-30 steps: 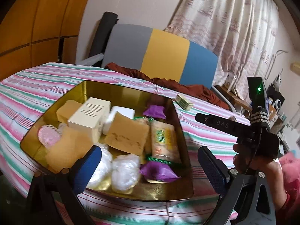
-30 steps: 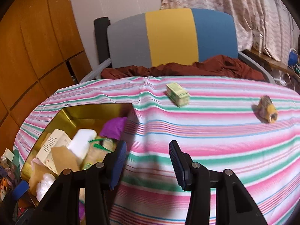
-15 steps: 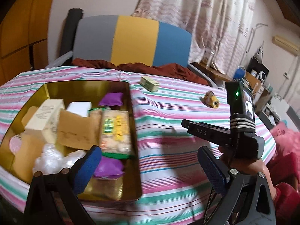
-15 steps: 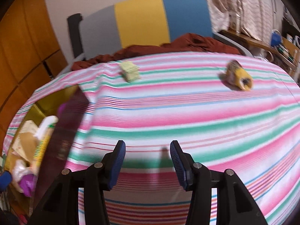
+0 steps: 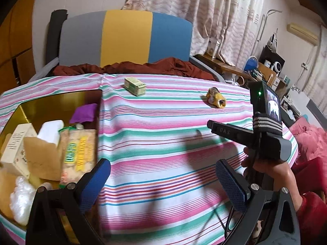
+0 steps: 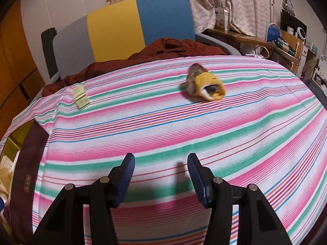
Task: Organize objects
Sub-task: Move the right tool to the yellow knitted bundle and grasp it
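A gold tin box [image 5: 52, 99] full of several packets and wrapped items sits at the table's left. A small green-and-cream box [image 5: 134, 86] [image 6: 81, 98] lies on the striped cloth [image 5: 163, 143] at the back. Right of it lies a yellow wrapped packet [image 5: 216, 100] [image 6: 205, 86]. My left gripper [image 5: 163, 181] hangs open over bare cloth beside the tin, nothing between its fingers. My right gripper [image 6: 161, 176], its jaws opening and empty, points toward the yellow packet, well short of it. In the left wrist view a hand [image 5: 271, 169] holds the right gripper's body.
A grey, yellow and blue chair back [image 5: 126, 38] with a dark red cloth [image 5: 143, 66] stands behind the table. Shelves with small appliances [image 5: 267, 65] and a pink-red bundle [image 5: 310, 138] lie to the right. The tin's dark outer wall [image 6: 28, 169] borders the cloth's left.
Both grippers swung right, from the tin toward the open cloth. The yellow packet now lies ahead of the right gripper, whose jaws stand wider. The left jaws kept their width.
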